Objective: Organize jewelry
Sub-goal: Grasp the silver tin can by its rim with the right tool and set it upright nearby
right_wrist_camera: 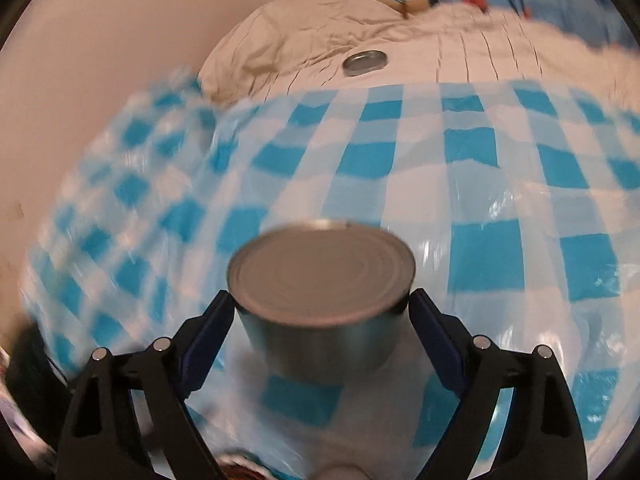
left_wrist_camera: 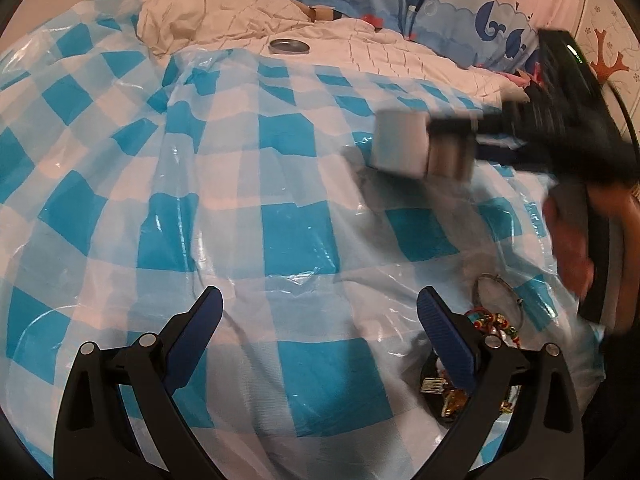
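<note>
My right gripper [right_wrist_camera: 320, 300] is shut on a round silver tin [right_wrist_camera: 320, 280], its blue pads against the tin's two sides, and holds it above the blue-and-white checked plastic sheet [right_wrist_camera: 480, 184]. The left wrist view shows that tin [left_wrist_camera: 400, 144] blurred at the right, carried by the right gripper [left_wrist_camera: 440, 148]. My left gripper [left_wrist_camera: 320, 312] is open over the sheet with nothing between its fingers. A heap of colourful jewelry [left_wrist_camera: 496, 324] and a thin metal bangle [left_wrist_camera: 496, 296] lie beside its right finger, partly hidden by it.
A round metal lid [left_wrist_camera: 289, 46] lies on the white quilt [left_wrist_camera: 360, 52] beyond the sheet, and the right wrist view shows the lid [right_wrist_camera: 364, 60] too. A person's hand [left_wrist_camera: 568, 240] grips the right tool. Whale-print bedding [left_wrist_camera: 460, 8] is piled at the back.
</note>
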